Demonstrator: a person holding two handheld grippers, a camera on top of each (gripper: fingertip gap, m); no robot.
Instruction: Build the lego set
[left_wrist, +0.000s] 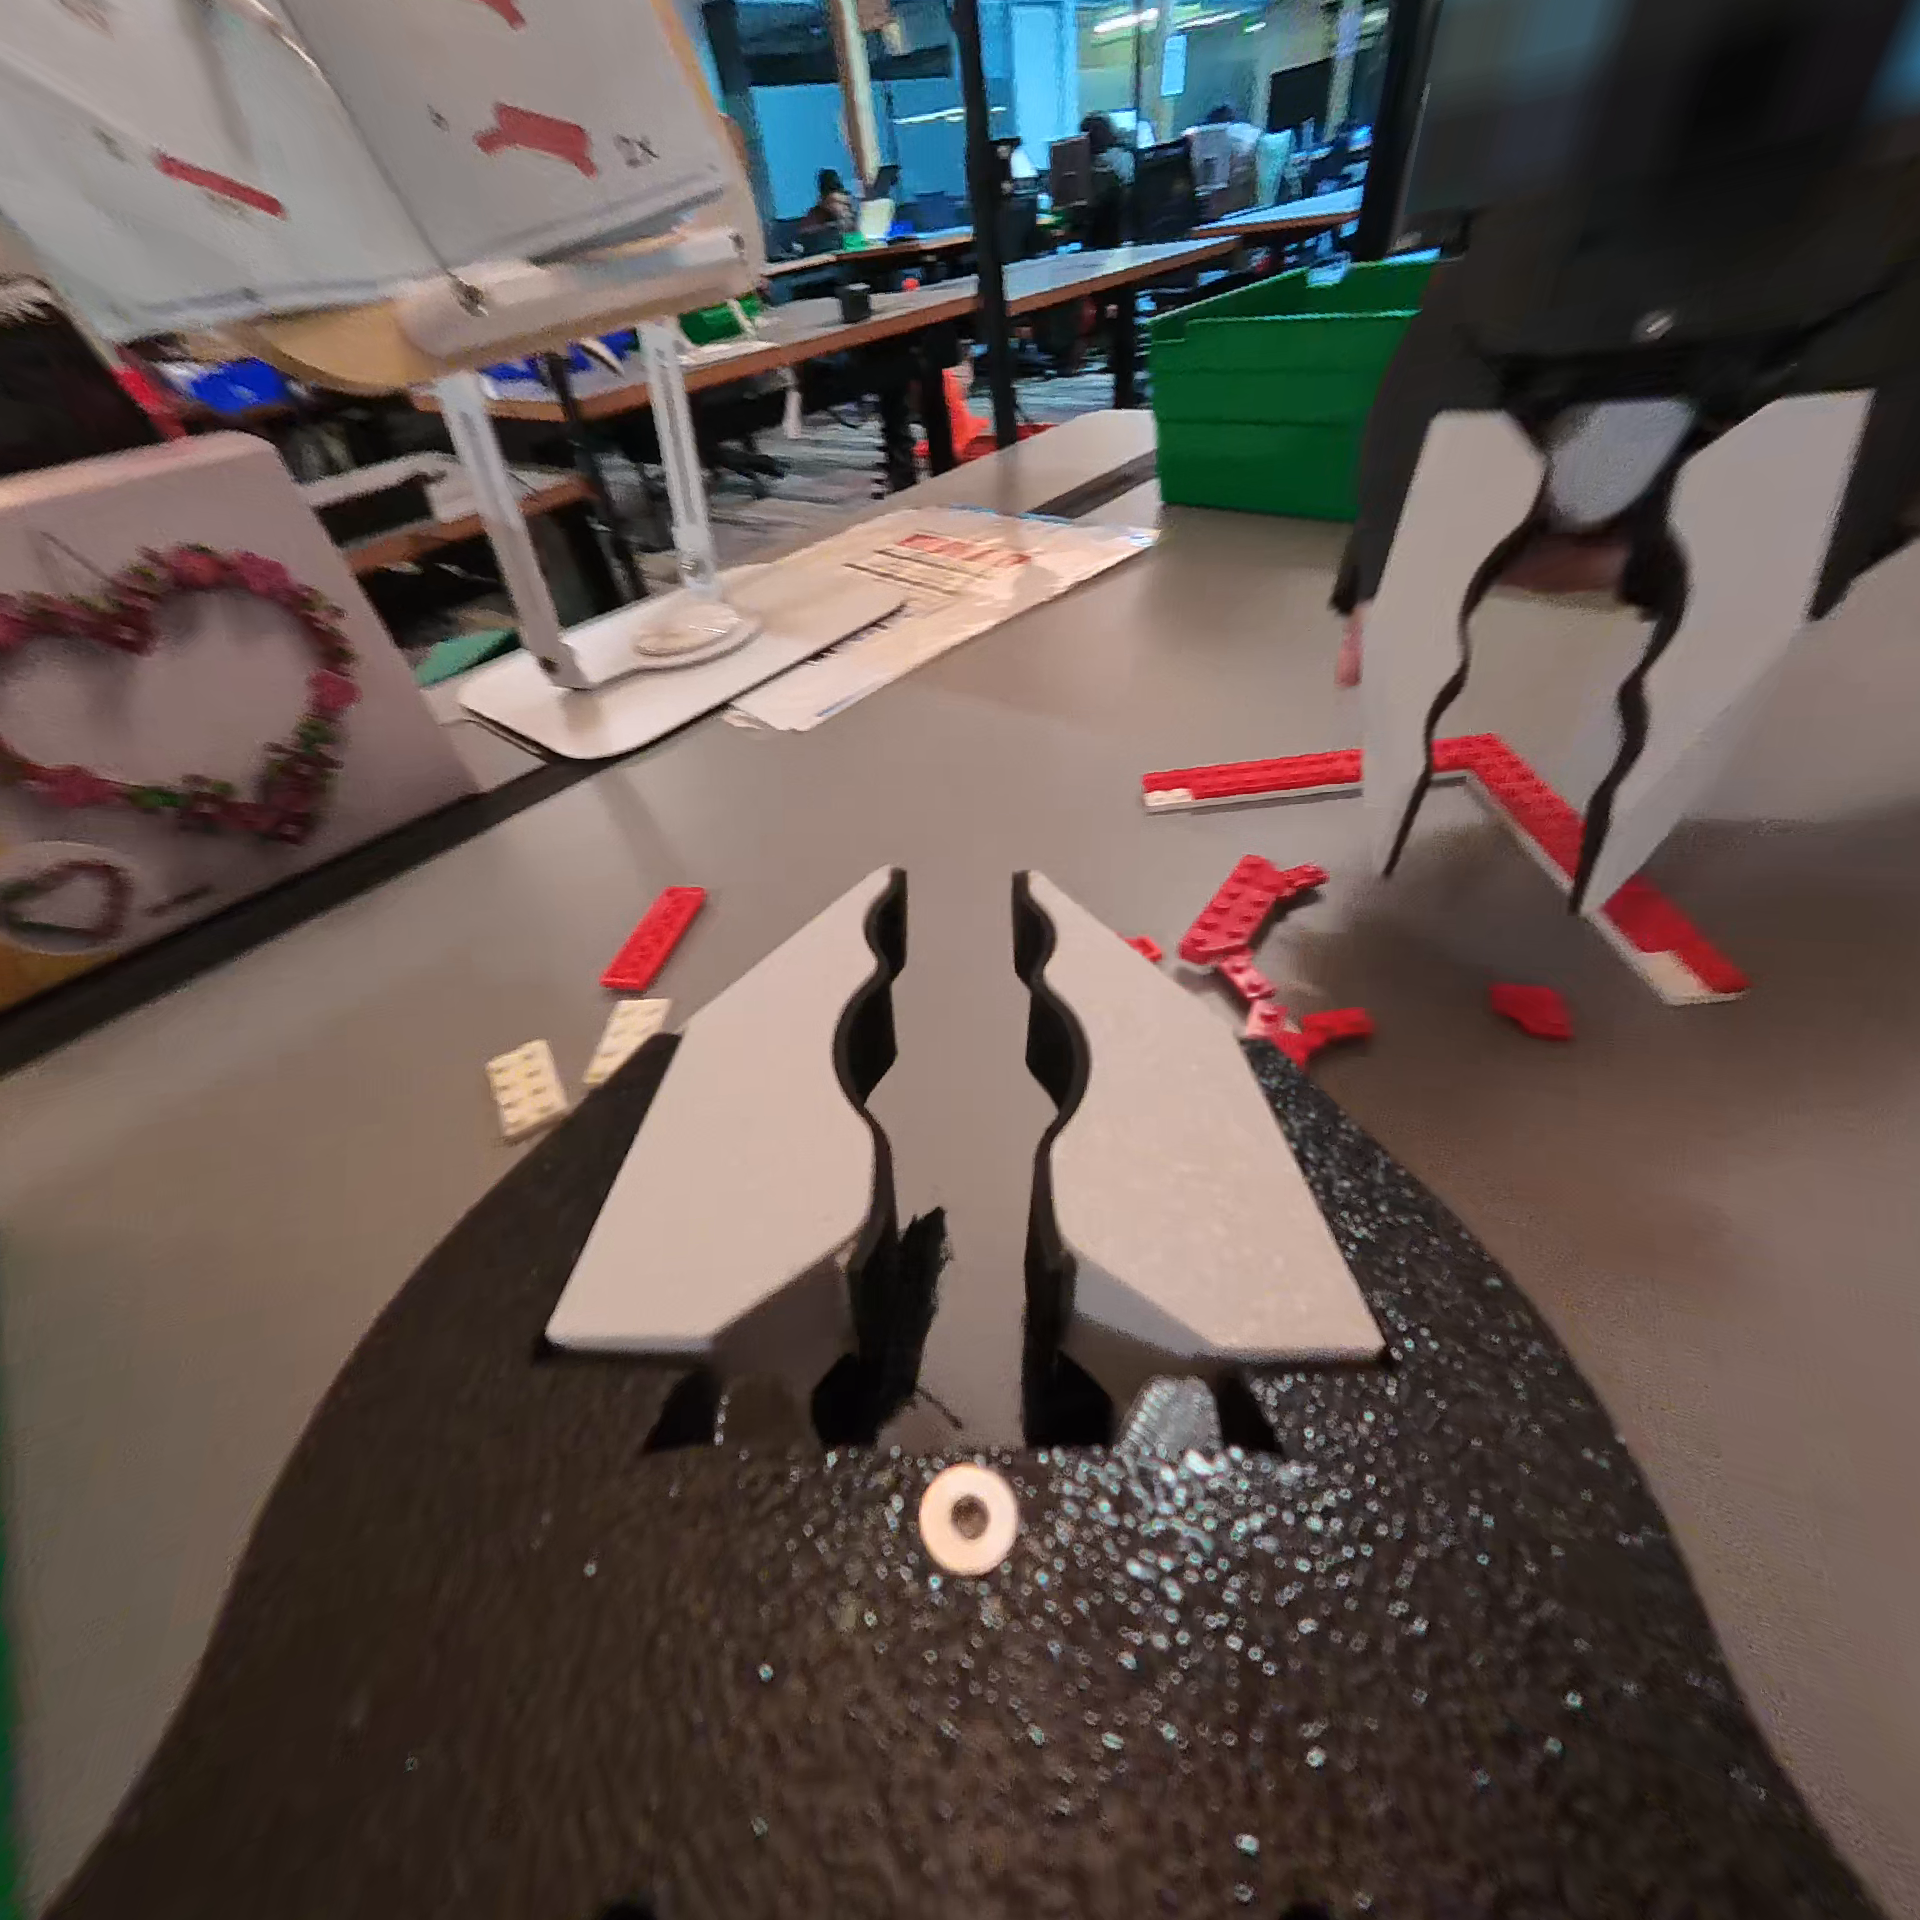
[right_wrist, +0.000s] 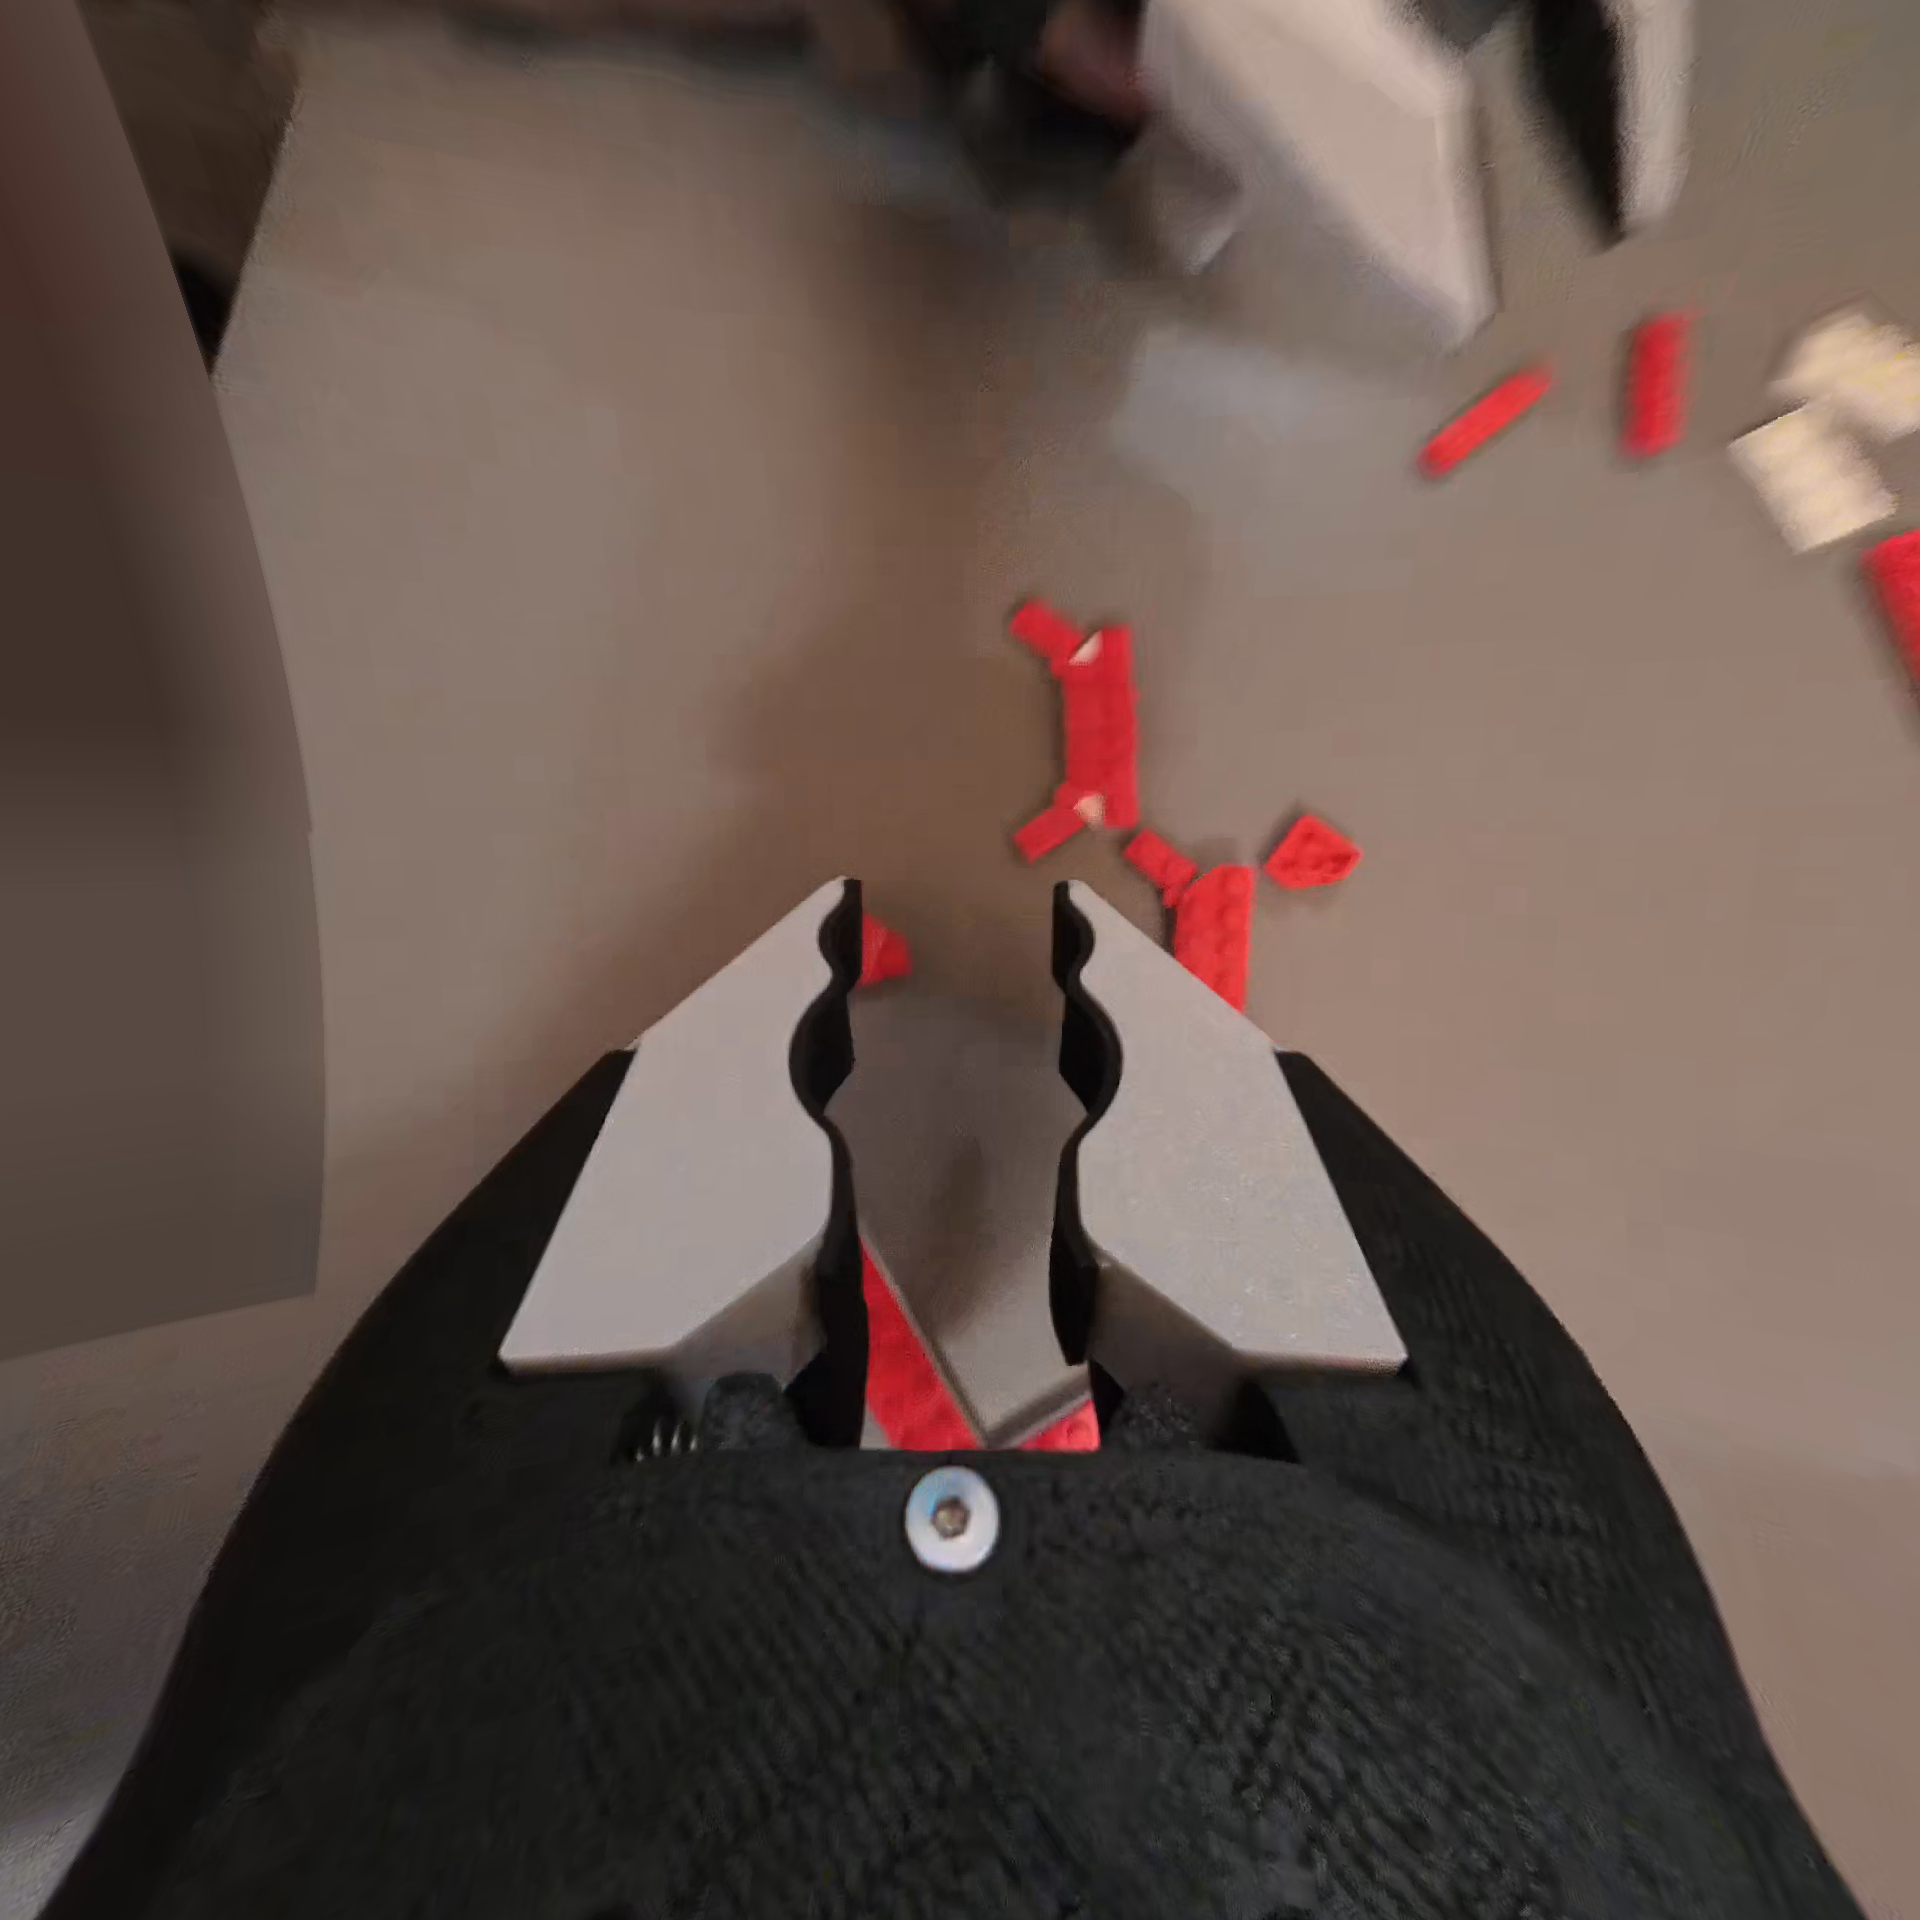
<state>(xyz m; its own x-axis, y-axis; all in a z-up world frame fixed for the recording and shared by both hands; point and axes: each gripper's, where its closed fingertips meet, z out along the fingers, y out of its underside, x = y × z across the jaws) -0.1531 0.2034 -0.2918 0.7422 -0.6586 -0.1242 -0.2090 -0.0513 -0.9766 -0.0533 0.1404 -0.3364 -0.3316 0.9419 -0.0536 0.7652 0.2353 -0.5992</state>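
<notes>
A red L-shaped lego frame with a white underlayer lies on the grey tabletop. Just beside it sits a cluster of small joined red plates, with a loose red wedge piece nearby. A single red plate and two cream plates lie well apart on the other side. The right tongs hang released over the frame, empty. The left tongs hover released above bare tabletop. A green bin and a white stand sit farther back.
</notes>
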